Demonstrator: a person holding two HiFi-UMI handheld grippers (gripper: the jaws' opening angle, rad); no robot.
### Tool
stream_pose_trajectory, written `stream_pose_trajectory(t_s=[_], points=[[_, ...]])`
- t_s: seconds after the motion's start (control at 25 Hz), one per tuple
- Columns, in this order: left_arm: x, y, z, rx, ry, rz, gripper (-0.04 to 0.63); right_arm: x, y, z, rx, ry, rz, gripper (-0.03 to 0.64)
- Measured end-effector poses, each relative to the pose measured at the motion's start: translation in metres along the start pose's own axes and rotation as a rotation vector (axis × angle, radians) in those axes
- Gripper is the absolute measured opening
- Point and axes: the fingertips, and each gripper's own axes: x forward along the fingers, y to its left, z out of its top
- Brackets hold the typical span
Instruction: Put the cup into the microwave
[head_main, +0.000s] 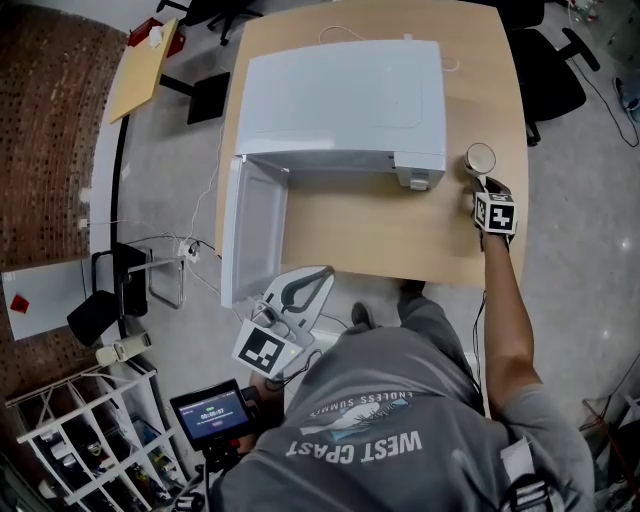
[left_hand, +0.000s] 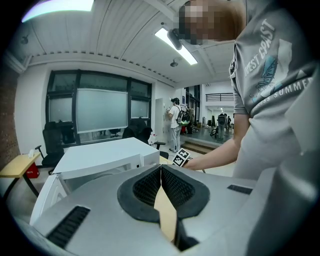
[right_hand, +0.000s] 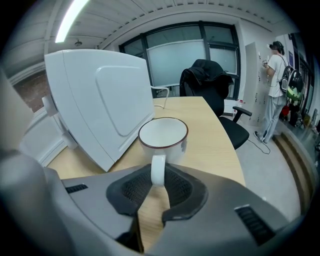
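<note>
A white cup (head_main: 480, 158) with a dark rim stands on the wooden table (head_main: 400, 235), just right of the white microwave (head_main: 345, 100). The microwave's door (head_main: 255, 235) hangs open at the table's left edge. My right gripper (head_main: 486, 184) reaches to the cup from the near side. In the right gripper view the cup (right_hand: 162, 135) is upright, and its handle (right_hand: 158, 172) sits between the pads of my right gripper (right_hand: 158, 177), which press on both sides of it. My left gripper (head_main: 322, 274) hovers off the table's near edge by the open door. In the left gripper view its jaws (left_hand: 161, 169) meet with nothing between them.
Black office chairs (head_main: 555, 70) stand past the table's right and far sides. A small screen (head_main: 210, 412) and a white rack (head_main: 90, 440) are on the floor at lower left, with cables (head_main: 185, 250) beside the door. A person (right_hand: 276, 75) stands far off at the right.
</note>
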Motion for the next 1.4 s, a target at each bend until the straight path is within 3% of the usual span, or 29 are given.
stream_pose_trajectory(t_s=[0.48,0.8,1.08,1.4], points=[[-0.022,-0.009,-0.008,0.008,-0.012,-0.009,0.021,-0.038,0.009,-0.006,0.044,-0.066,-0.005,0.074],[-0.051,-0.013,-0.011,0.024,-0.061,-0.038,0.021,-0.105,0.04,0.015,0.009,-0.159,-0.012,0.074],[-0.091,-0.021,-0.016,0.05,-0.138,-0.069,0.021,-0.19,0.088,0.042,-0.057,-0.264,-0.003,0.074],[-0.156,-0.007,-0.027,0.043,-0.226,-0.079,0.021,-0.288,0.185,0.081,-0.133,-0.376,0.054,0.074]])
